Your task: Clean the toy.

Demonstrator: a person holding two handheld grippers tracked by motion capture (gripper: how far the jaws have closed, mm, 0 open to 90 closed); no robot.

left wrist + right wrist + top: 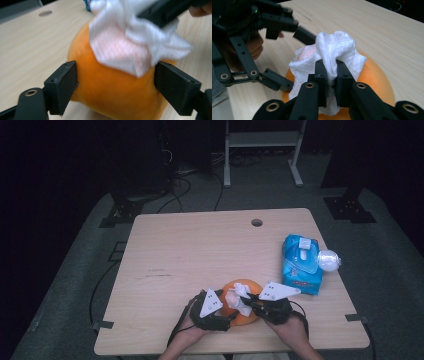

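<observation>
Near the front edge of the pale wooden bench, between the two hands, sits the round orange fruit-like ball with a smooth skin; it is the landmark for everything else. Draped over its top lies a crumpled white paper tissue, touching the skin and hanging down the side nearest the right hand.

The left gripper comes at the orange ball from its left, and in the left gripper view its black fingers stand on opposite flanks of the ball, pressed against it, so it appears clamped and steadied. The right gripper reaches in from the ball's right; in the right gripper view its fingers are squeezed together on a raised fold of the tissue.

The step in hand looks like wiping the ball's surface while the other gripper holds it. The next move would likely call for dragging the pinched tissue across the skin without loosening the hold, and perhaps turning the ball to reach an unwiped side.

Both forearms enter from the near edge, hands angled inward toward the ball. Beyond the ball to its right, well apart, lies a blue plastic pack of wipes, with a clear round ball just beside it.
</observation>
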